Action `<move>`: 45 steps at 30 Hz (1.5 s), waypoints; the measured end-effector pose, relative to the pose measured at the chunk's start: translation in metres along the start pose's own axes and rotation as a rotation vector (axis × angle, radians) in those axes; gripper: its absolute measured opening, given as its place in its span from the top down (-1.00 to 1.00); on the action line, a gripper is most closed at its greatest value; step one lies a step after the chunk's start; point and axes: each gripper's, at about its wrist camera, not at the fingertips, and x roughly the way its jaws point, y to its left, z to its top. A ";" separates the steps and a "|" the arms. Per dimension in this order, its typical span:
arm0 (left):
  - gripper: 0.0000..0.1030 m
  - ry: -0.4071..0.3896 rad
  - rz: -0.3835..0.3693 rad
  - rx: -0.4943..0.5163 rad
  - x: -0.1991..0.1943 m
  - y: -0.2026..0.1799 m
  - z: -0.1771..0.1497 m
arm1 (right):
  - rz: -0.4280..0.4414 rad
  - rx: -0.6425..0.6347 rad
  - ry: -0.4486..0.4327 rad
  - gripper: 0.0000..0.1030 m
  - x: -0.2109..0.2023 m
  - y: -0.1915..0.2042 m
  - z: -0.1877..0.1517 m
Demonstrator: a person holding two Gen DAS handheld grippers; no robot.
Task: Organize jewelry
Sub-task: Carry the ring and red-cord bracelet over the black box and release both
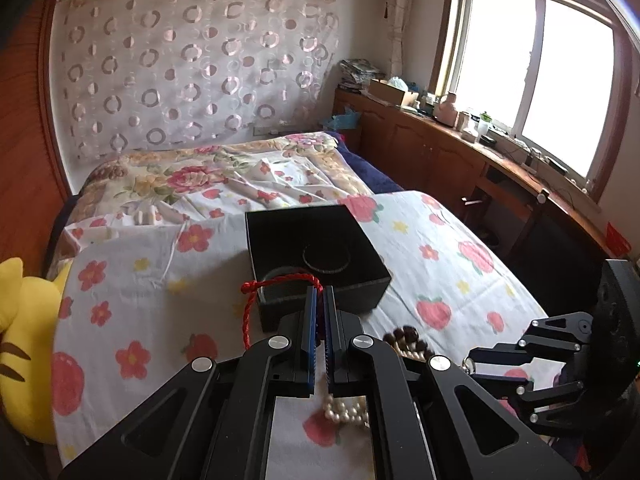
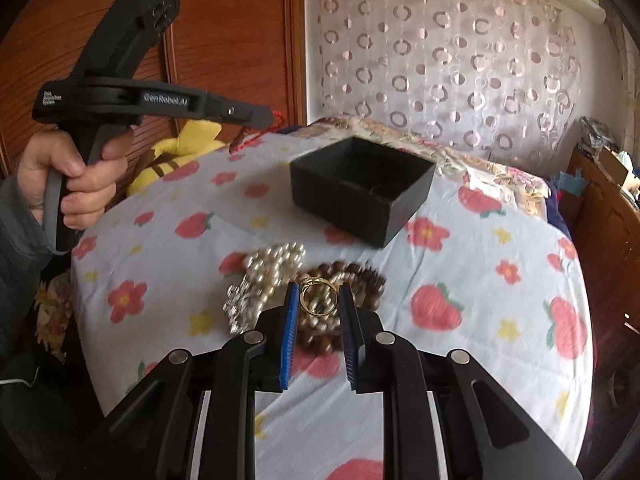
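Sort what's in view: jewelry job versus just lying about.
Job: black box, red cord in left gripper, gold ring in right gripper, pearls, brown beads.
Lying about: yellow plush, windowsill clutter.

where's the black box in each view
left wrist: black box sits centre, just past the left gripper, open top showing a bangle inside.
right wrist: same box sits upper centre, beyond the jewelry pile.
shared landmark: the flower-print sheet under it.
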 end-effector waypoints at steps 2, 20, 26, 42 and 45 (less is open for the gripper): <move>0.95 0.000 -0.013 -0.010 0.003 0.004 0.006 | 0.000 0.003 -0.009 0.57 0.000 -0.003 0.005; 0.95 0.035 -0.040 0.005 0.069 0.015 0.054 | 0.027 0.032 -0.053 0.57 0.045 -0.060 0.069; 0.95 0.095 -0.019 -0.004 0.108 0.027 0.057 | 0.038 0.027 -0.028 0.57 0.075 -0.076 0.083; -0.13 0.017 0.053 -0.004 0.094 0.047 0.065 | 0.024 0.016 0.043 0.56 0.134 -0.092 0.107; -0.23 0.012 0.060 -0.010 0.091 0.051 0.063 | 0.018 0.023 0.042 0.55 0.136 -0.093 0.109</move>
